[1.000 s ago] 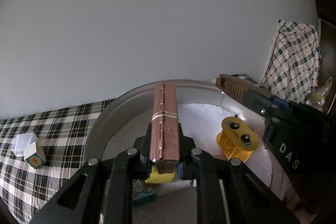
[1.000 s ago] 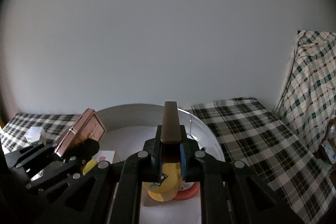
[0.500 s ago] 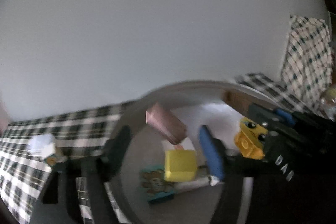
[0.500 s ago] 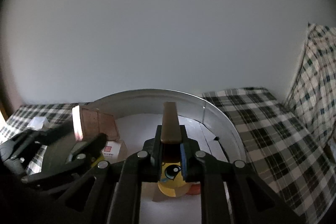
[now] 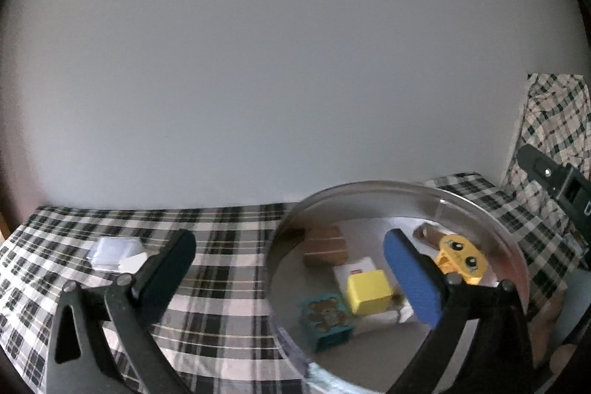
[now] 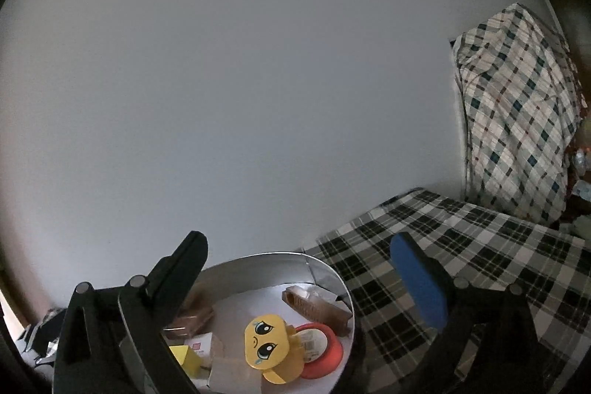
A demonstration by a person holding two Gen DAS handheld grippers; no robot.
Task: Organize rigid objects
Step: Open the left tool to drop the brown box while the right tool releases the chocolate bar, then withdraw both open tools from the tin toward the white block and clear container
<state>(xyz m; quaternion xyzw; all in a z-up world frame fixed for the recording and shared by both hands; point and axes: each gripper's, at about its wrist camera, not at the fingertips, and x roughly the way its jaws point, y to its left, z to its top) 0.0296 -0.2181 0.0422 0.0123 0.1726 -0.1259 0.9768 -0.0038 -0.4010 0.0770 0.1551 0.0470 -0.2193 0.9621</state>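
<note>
Both tongs, left and right, just spread wide and empty above the round metal tub, two brown wooden boxes lying inside it.

You've got the tub sitting on the checked cloth, blocks piled inside, and maybe a small box off left.
</note>
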